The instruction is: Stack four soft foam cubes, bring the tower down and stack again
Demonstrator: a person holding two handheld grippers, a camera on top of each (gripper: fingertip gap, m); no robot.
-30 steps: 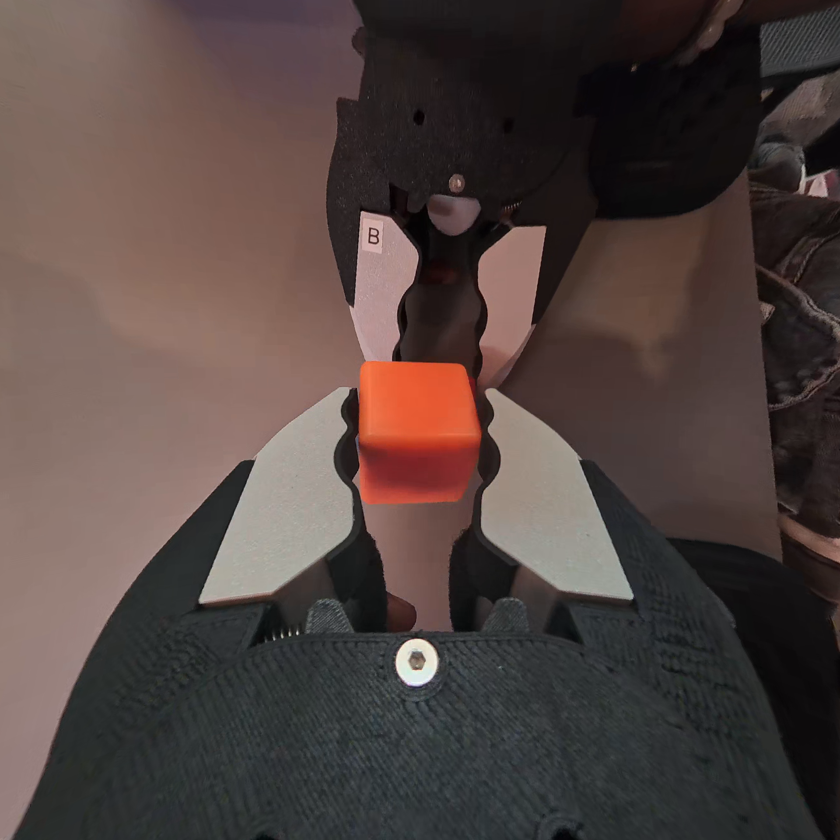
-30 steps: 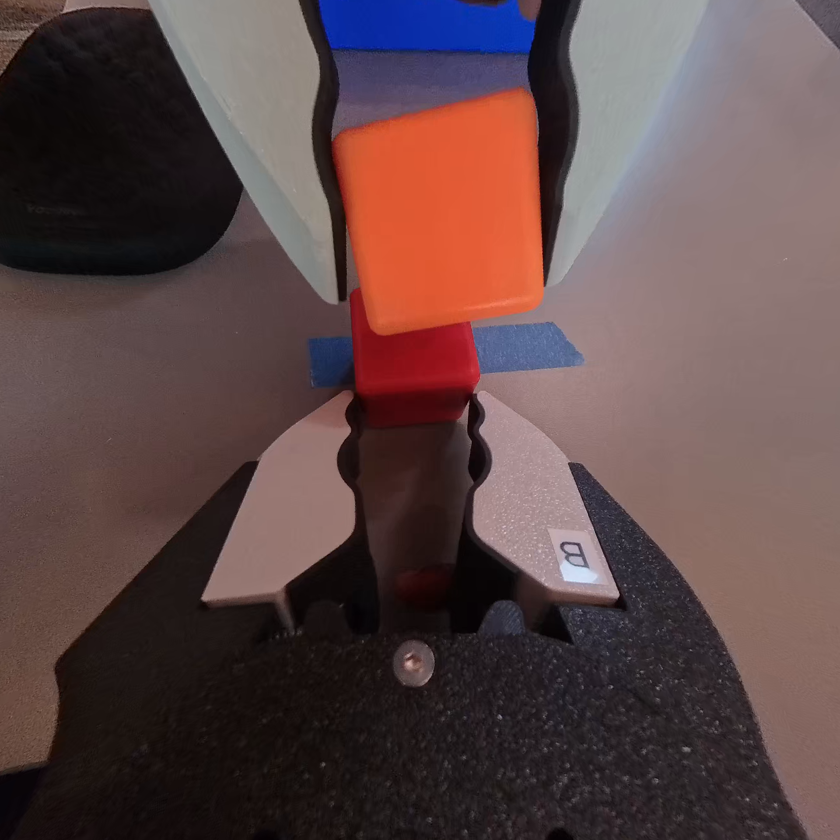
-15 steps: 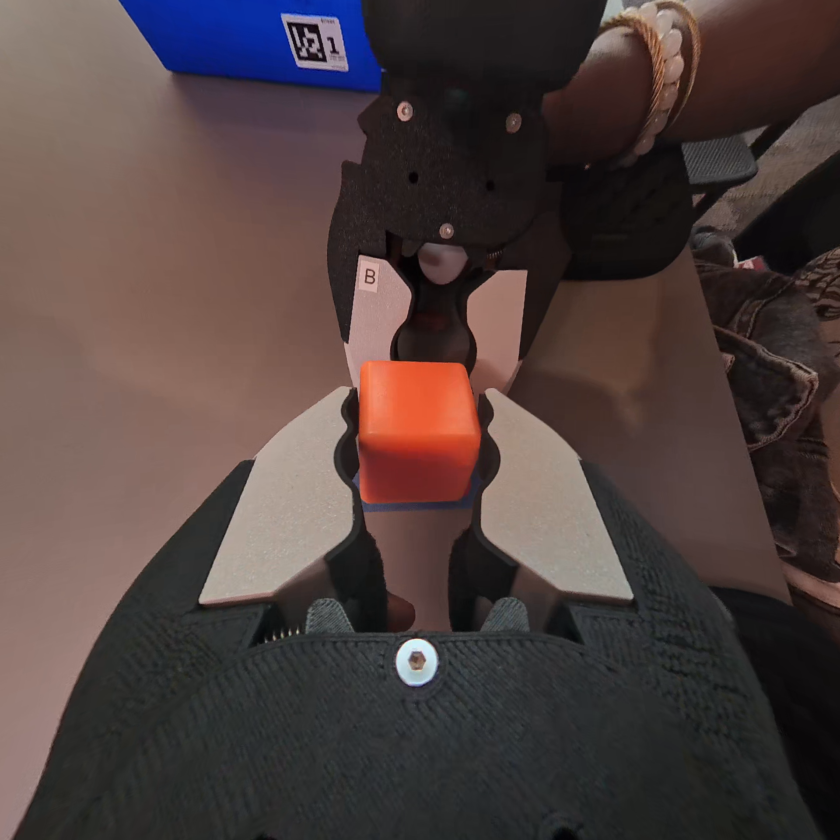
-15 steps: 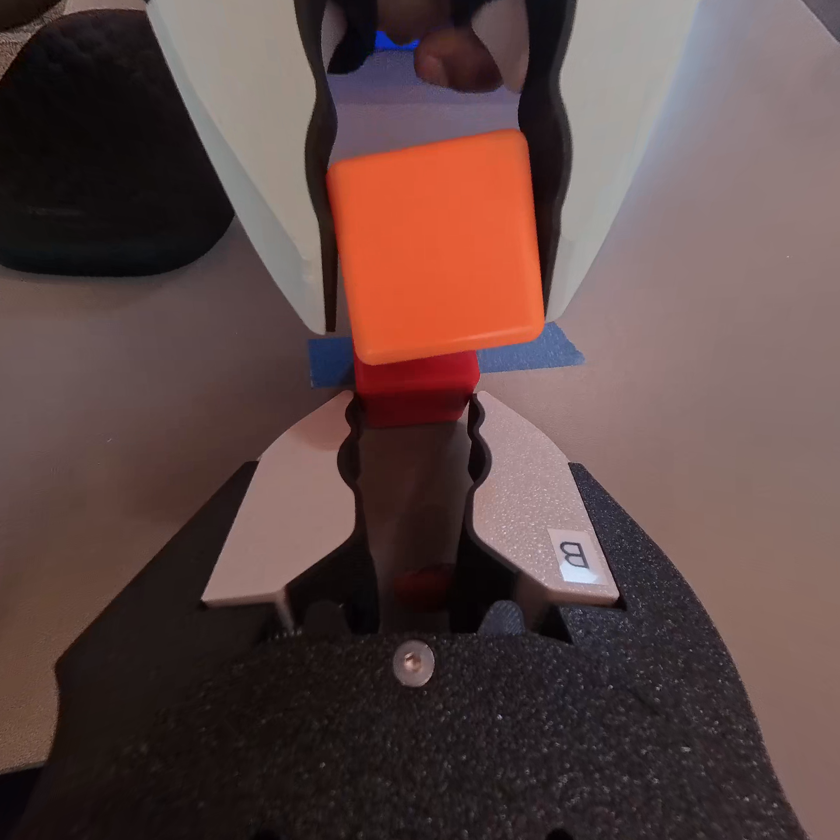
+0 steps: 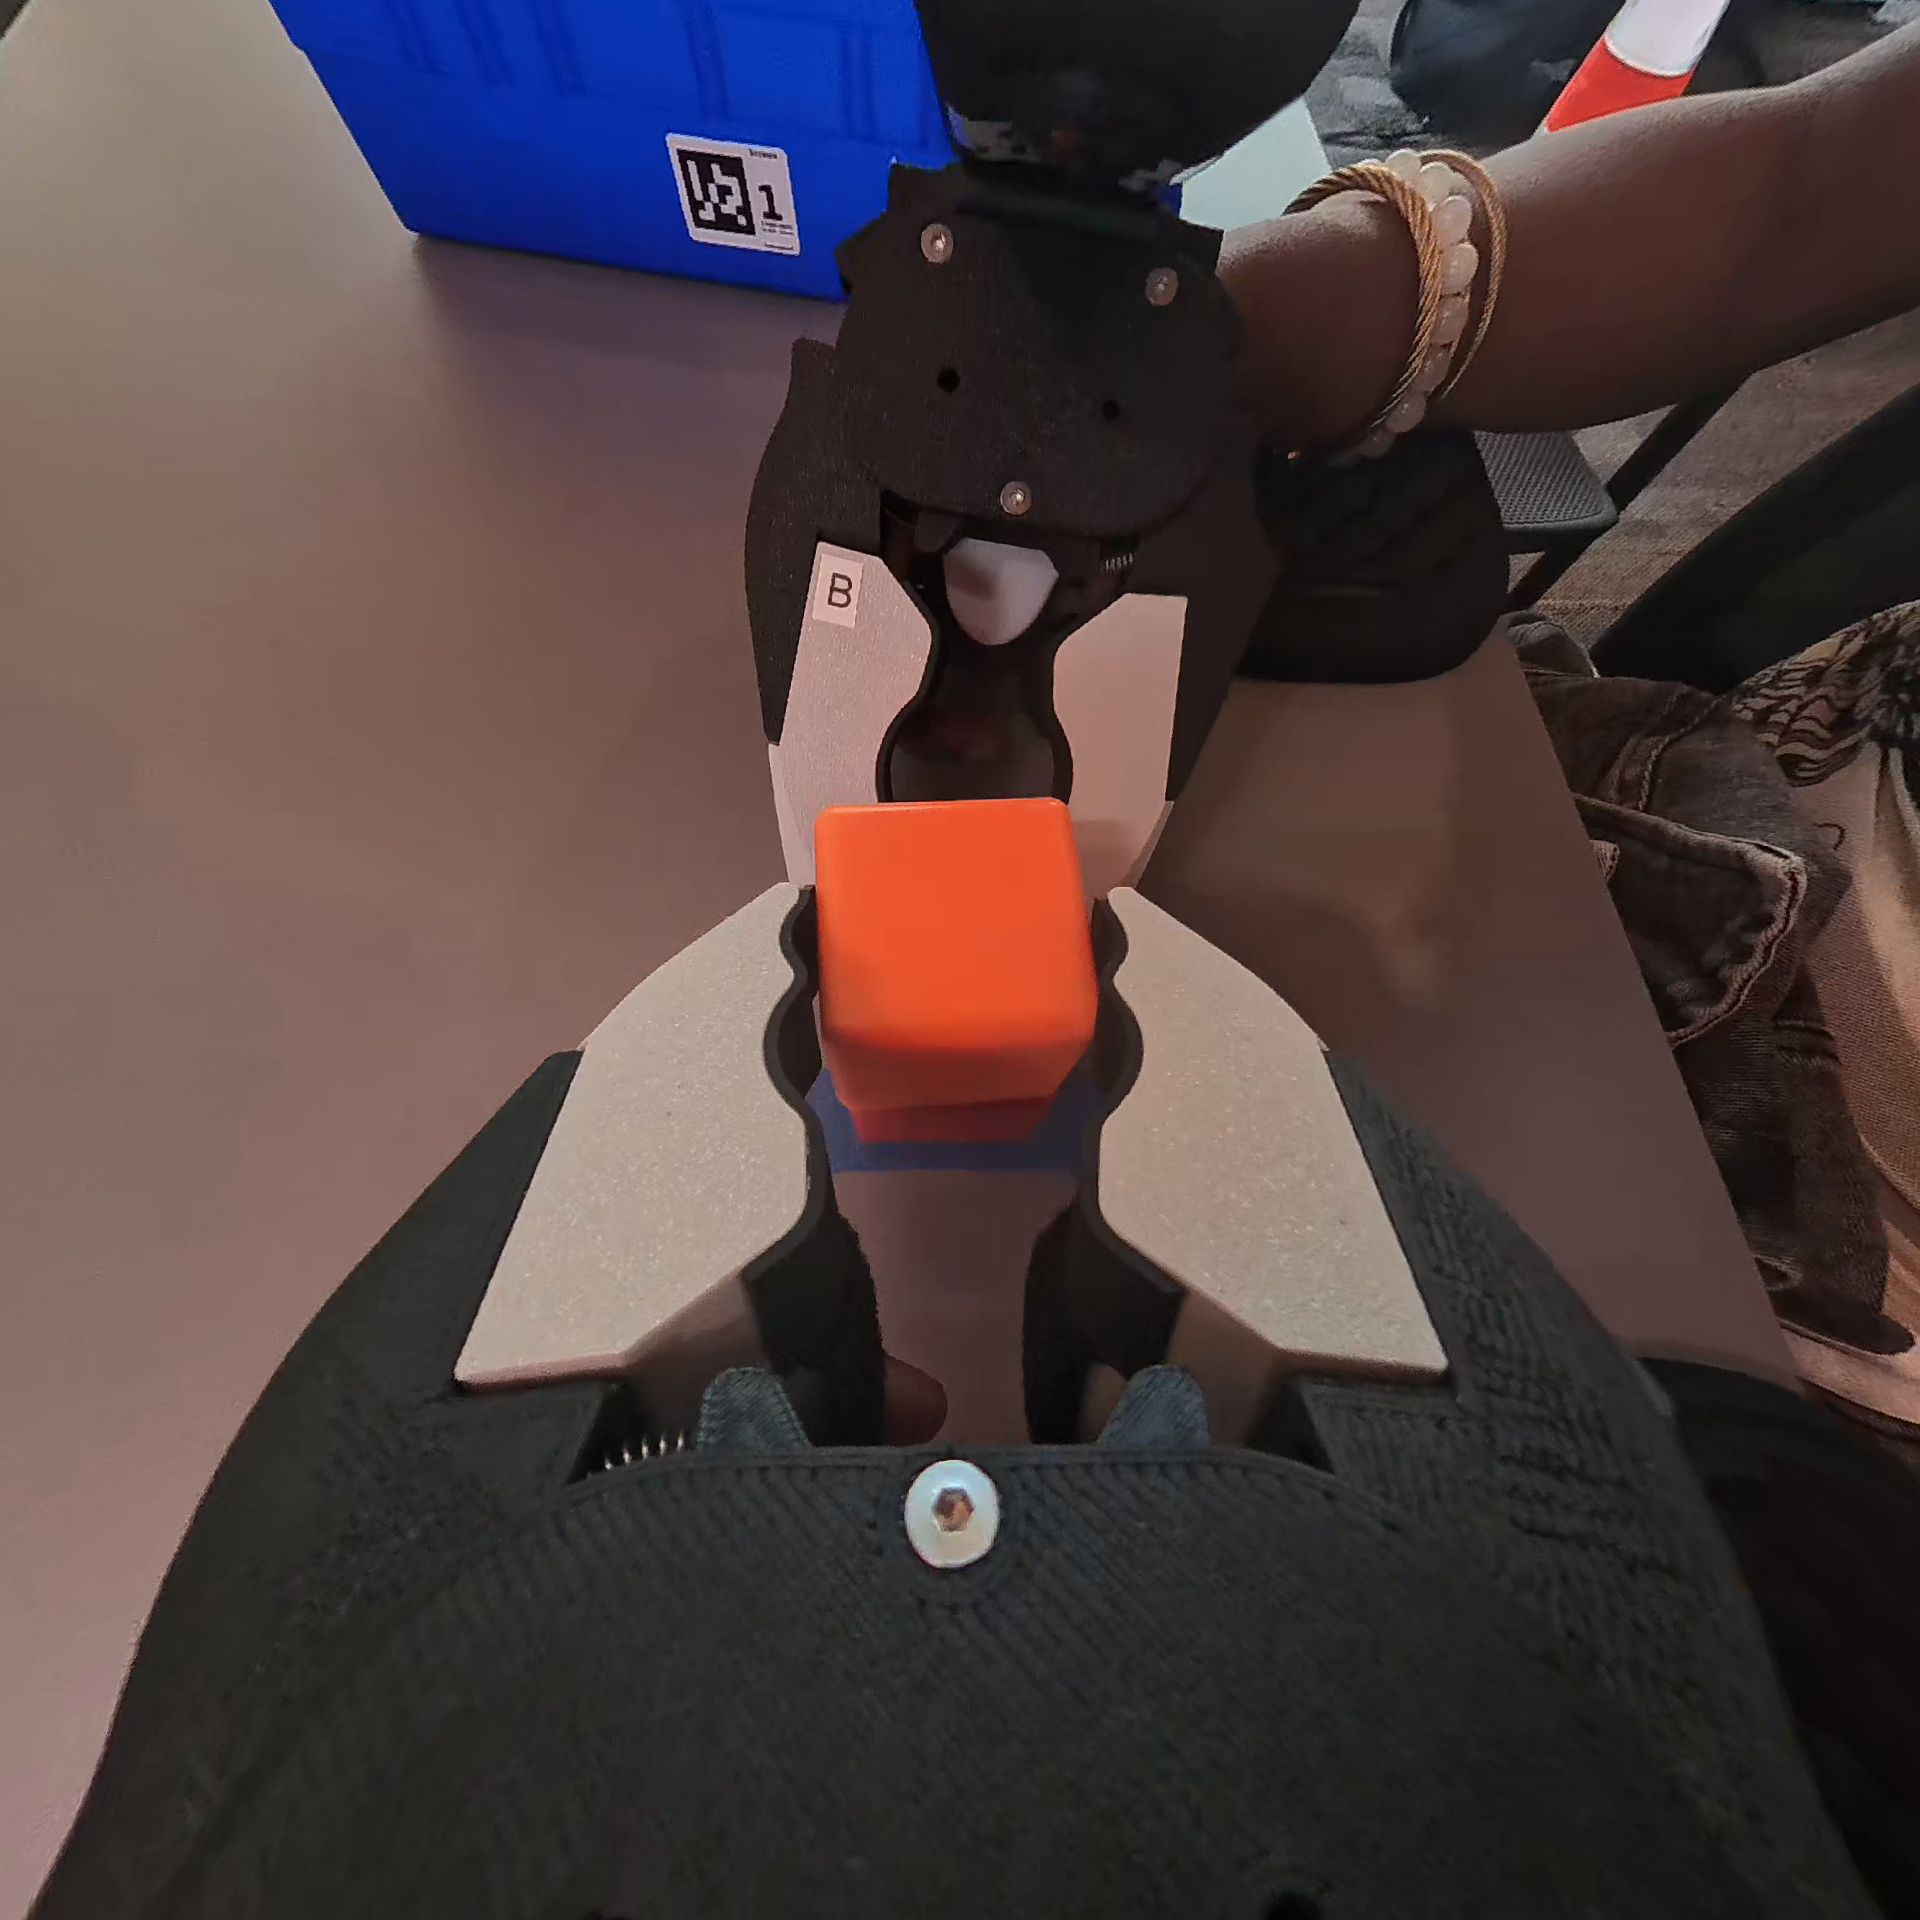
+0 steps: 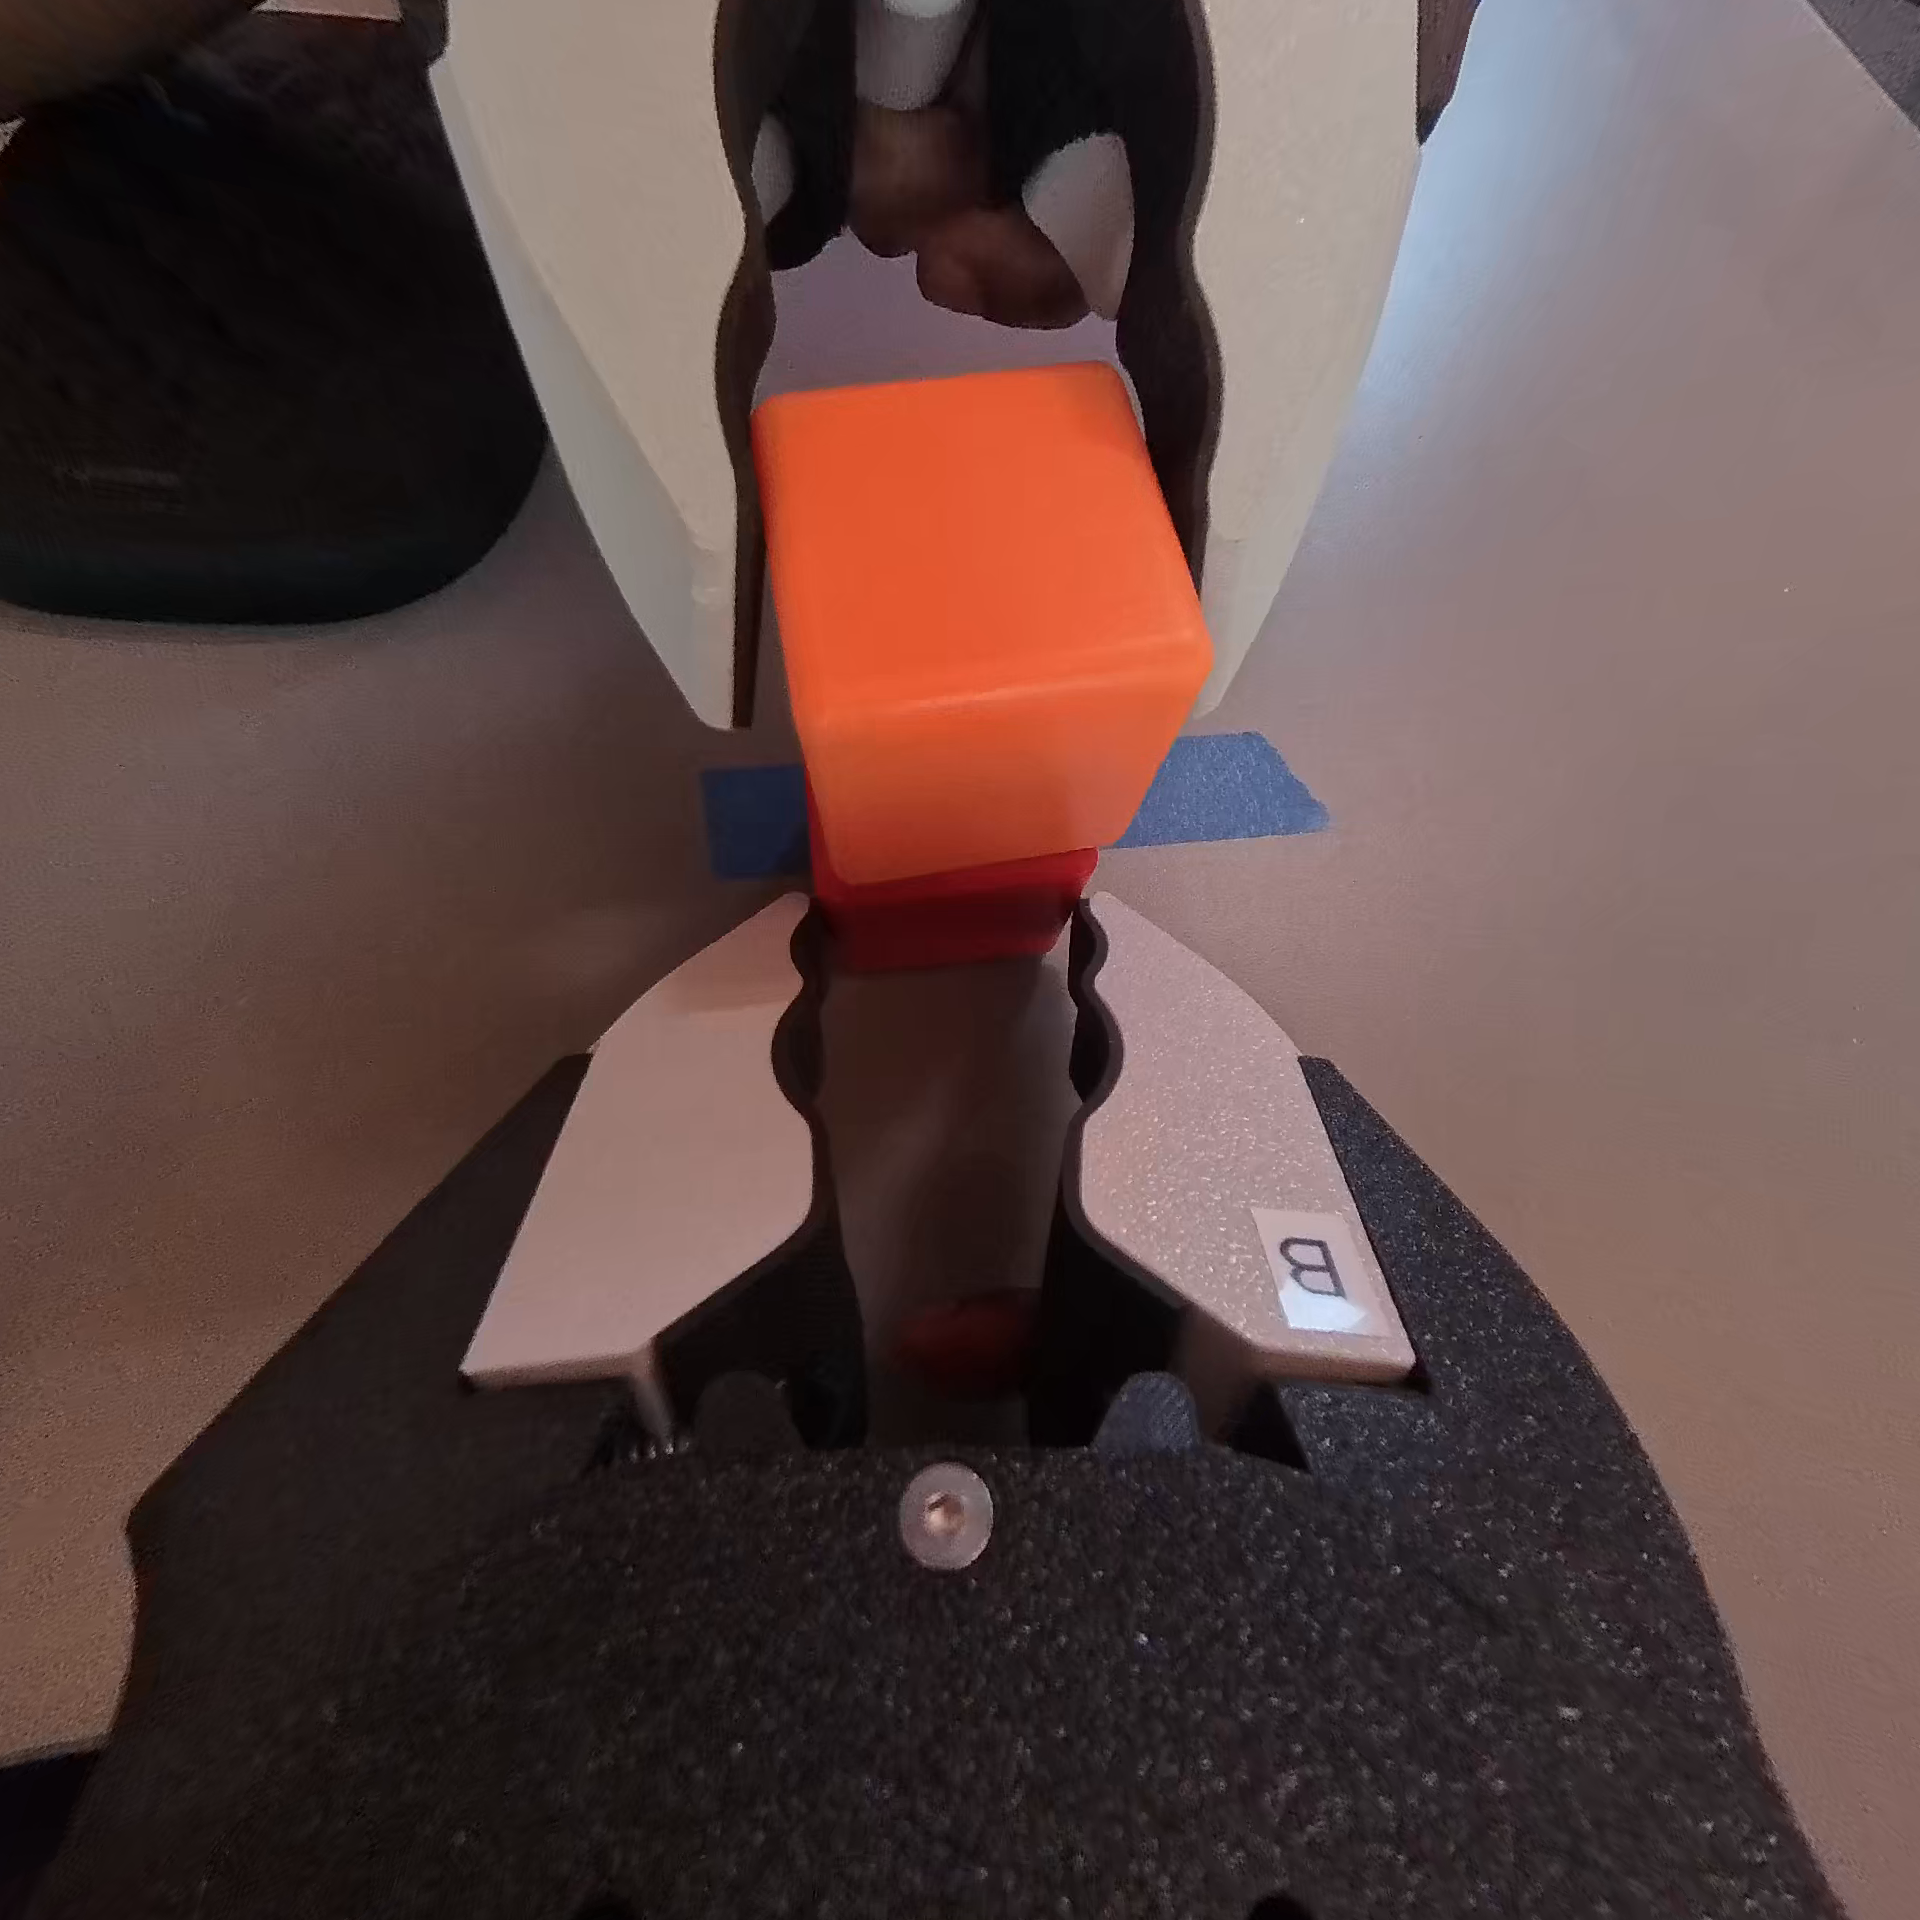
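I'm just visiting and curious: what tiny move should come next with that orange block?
Probably open the left tongs slowly. The orange cube seems to sit on the red cube, which the right tongs steady, though slightly twisted.

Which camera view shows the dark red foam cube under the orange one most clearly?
The right wrist view: the dark red foam cube shows its front face between the right claw tips, below the bright orange foam cube. In the left wrist view only a thin red strip shows under the orange cube held by the left claw.
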